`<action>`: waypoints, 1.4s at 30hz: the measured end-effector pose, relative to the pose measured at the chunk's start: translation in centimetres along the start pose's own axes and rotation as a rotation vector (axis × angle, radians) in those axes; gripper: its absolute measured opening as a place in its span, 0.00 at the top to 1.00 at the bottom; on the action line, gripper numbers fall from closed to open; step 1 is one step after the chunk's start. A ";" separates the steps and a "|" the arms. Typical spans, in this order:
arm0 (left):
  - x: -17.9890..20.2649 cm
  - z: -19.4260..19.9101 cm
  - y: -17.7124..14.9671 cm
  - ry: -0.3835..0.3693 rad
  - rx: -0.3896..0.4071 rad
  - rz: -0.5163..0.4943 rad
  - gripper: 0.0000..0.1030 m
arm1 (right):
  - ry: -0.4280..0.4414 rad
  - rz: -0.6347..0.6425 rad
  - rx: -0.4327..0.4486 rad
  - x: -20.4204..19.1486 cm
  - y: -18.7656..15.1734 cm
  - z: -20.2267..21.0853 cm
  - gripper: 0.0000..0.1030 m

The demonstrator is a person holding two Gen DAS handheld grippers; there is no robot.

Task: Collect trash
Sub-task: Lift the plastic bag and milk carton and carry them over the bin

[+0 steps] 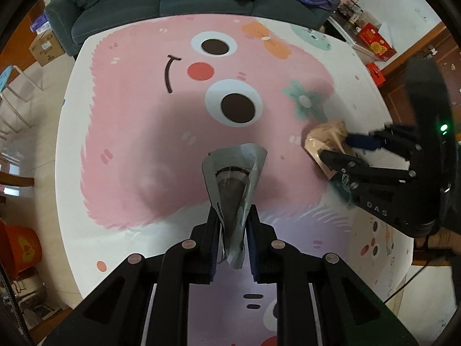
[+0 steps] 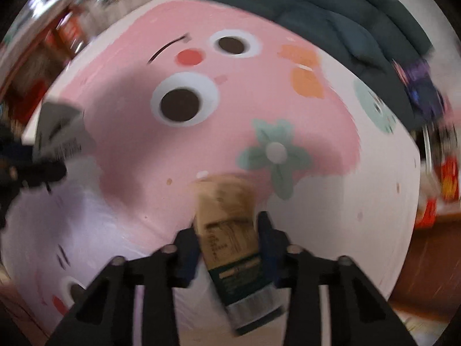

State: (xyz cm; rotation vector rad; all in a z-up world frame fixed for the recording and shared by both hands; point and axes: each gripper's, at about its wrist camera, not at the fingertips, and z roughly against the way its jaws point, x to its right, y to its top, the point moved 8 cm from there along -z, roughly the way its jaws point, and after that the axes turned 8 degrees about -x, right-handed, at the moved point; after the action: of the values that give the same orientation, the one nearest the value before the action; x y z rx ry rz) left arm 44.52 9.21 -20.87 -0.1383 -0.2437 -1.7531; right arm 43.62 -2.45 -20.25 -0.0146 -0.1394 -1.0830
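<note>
Left gripper (image 1: 230, 225) pinches a grey, crinkly plastic wrapper (image 1: 232, 184) at 6 o'clock over the pink cartoon-face table cover (image 1: 129, 144), while the right gripper (image 2: 230, 239) squeezes a tan paper packet (image 2: 227, 219) at 3 o'clock, which I think could slip out because it looks smooth.

Cartoon-face mat (image 1: 138, 150) — dark green sofa (image 1: 161, 3) behind.

left wrist: steep down, close | right wrist: same | shared: table (image 1: 86, 173)
</note>
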 end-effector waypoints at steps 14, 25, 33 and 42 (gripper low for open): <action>9.3 2.1 -7.1 -0.001 0.050 -0.252 0.85 | 0.189 -0.632 0.215 -0.3 -16.6 7.2 0.70; 16.2 3.8 -16.0 0.018 0.083 -0.338 0.85 | 0.211 -0.758 0.313 -1.9 -27.8 11.2 0.70; 19.9 4.7 -23.7 0.048 0.115 -0.263 0.85 | 0.250 -0.668 0.362 -3.3 -33.1 13.1 0.70; 22.9 3.8 -32.8 0.071 0.112 -0.147 0.85 | 0.252 -0.543 0.349 -4.9 -40.6 13.5 0.70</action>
State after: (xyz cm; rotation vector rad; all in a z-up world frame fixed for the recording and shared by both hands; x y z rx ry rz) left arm 7.74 -5.79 -14.89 0.0237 -0.3064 -1.8818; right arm 4.10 -16.09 -9.73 0.4966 -0.1054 -1.5767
